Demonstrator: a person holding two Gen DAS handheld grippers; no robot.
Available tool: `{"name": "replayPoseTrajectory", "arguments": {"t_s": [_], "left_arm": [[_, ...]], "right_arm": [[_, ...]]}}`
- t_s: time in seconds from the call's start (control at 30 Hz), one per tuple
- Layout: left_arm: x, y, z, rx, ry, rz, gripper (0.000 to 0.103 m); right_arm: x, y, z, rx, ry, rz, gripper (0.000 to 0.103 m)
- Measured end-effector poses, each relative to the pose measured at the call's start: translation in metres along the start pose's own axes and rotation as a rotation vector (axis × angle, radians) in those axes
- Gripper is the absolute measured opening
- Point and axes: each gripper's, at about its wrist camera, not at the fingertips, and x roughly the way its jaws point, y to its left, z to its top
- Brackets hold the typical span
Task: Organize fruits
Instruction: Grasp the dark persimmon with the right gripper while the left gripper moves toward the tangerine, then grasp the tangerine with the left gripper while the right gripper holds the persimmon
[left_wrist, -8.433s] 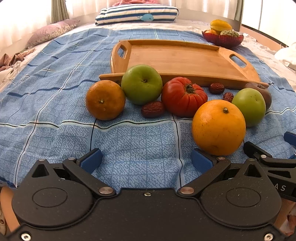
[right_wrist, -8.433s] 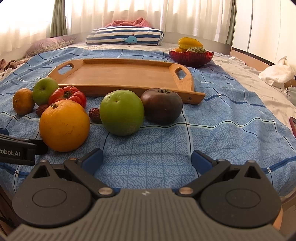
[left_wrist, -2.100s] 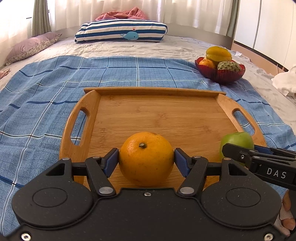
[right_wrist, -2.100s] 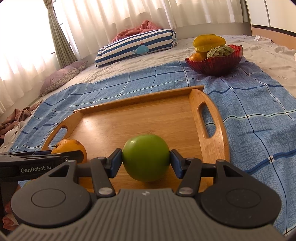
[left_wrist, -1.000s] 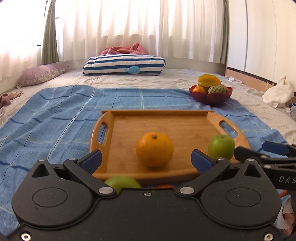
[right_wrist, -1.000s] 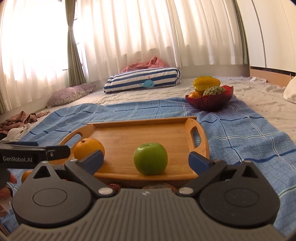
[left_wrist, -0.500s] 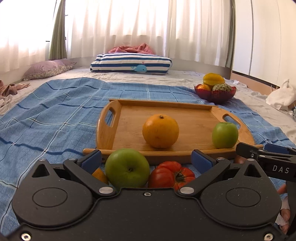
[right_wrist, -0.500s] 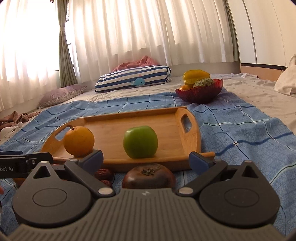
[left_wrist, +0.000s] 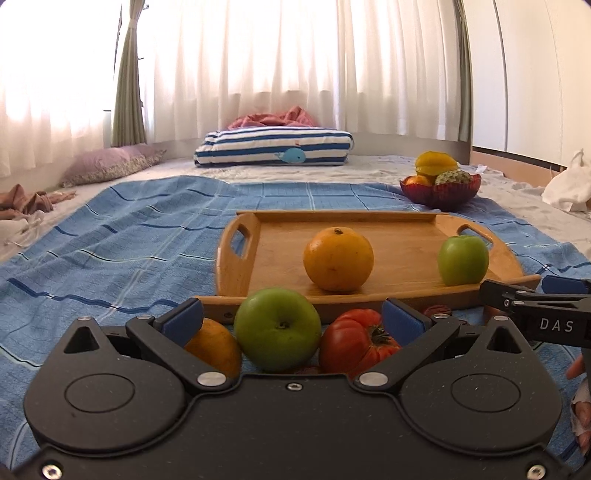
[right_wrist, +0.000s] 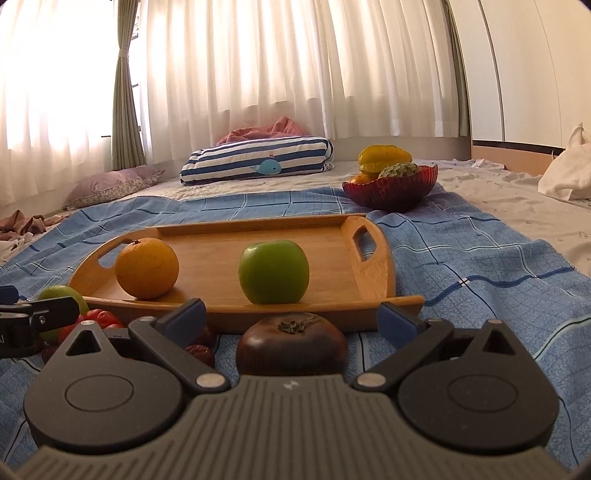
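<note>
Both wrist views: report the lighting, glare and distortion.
Left wrist view: backlit curtains blown out upper left, wall lines bowed by fisheye, orange sharp. Right wrist view: same window glare, curtain folds curved, near dark tomato slightly soft.

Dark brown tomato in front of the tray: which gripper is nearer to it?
Right. The right gripper hangs open right over the dark brown tomato; the left gripper hangs open farther left, over a green apple.
</note>
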Motion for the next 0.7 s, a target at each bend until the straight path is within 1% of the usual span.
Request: {"name": "replayPoseTrajectory", "arguments": {"t_s": [0.13, 0.3, 0.43, 0.5, 0.6, 0.7], "left_arm": [[-0.007, 0.009, -0.003, -0.012, -0.025, 0.039, 0.103], [-0.01, 0.027, -0.006, -0.048, -0.015, 0.084, 0.103], [-0.011, 0.039, -0.009, -0.073, -0.012, 0.129, 0.103], [-0.012, 0.045, -0.01, -0.083, -0.015, 0.137, 0.102], [-0.011, 0.051, -0.011, -0.103, -0.002, 0.143, 0.092], [-0.009, 0.054, -0.012, -0.119, 0.022, 0.125, 0.081]], "right_arm": [[0.0, -0.001, -0.001, 0.011, -0.003, 0.005, 0.103], [-0.001, -0.005, -0.002, 0.028, -0.009, 0.009, 0.102], [-0.001, -0.005, -0.002, 0.032, -0.008, 0.003, 0.093], [-0.002, -0.006, -0.002, 0.033, -0.007, 0.002, 0.09], [-0.002, -0.006, -0.003, 0.036, -0.01, -0.002, 0.084], [-0.002, -0.006, -0.003, 0.036, -0.015, -0.007, 0.078]]}}
